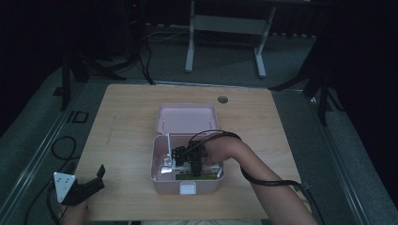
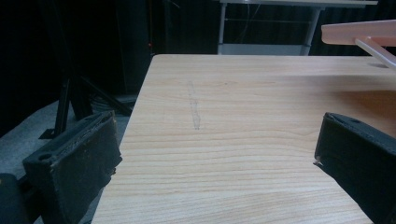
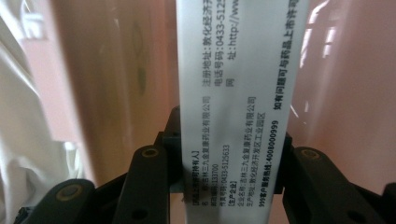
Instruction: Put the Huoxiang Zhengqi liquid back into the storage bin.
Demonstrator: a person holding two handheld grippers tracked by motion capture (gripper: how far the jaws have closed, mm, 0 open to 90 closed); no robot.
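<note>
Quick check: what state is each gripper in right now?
Left gripper: open, holding nothing, over the wooden table.
Right gripper: shut on a white printed cardboard box, inside the pink plastic case.

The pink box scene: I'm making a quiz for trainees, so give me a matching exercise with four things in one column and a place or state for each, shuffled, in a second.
Things:
1. pink box
2. white carton
3. left gripper
4. right gripper

Places or states:
A. open, near the table's left front corner
B. lid open, mid-table
C. down inside the box, shut on something
D. printed with black text, clamped between two black jaws

Pairs: 1-B, 2-D, 3-A, 4-C
</note>
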